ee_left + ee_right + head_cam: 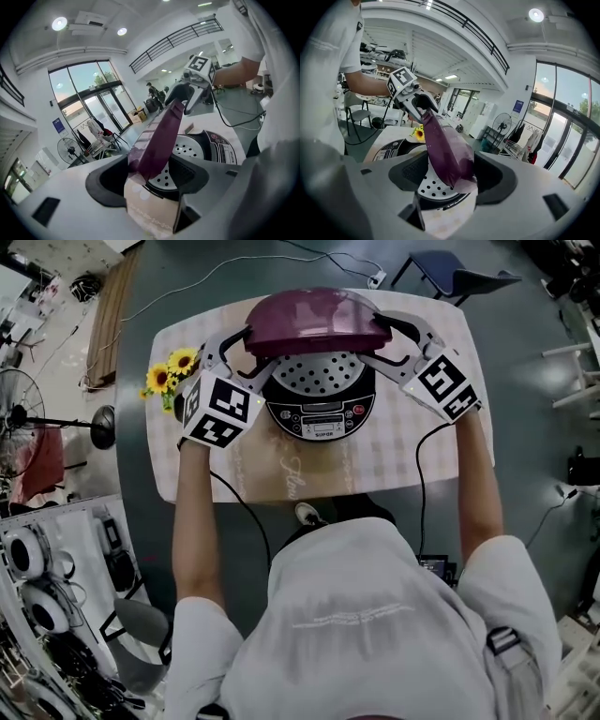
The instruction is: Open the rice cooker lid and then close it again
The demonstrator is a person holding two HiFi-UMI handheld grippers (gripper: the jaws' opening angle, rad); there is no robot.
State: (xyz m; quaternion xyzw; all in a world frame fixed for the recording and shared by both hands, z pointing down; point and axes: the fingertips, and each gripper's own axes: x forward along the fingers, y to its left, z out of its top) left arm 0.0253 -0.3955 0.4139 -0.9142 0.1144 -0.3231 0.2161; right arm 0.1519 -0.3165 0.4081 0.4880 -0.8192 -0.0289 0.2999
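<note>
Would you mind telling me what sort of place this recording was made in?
Probably an open lab or workshop hall, not a home kitchen: tall glass doors, a railed upper gallery, and a shelf of gear and cables.

Lid (317,320) between both grippers' jaws: smooth, glossy purple plastic. Perforated inner plate (317,374) just below the jaws: matt grey metal. Left gripper (246,351), right gripper (389,341): matt grey plastic, black matt pads. Tablecloth (375,454) beneath: pale checked cloth.
</note>
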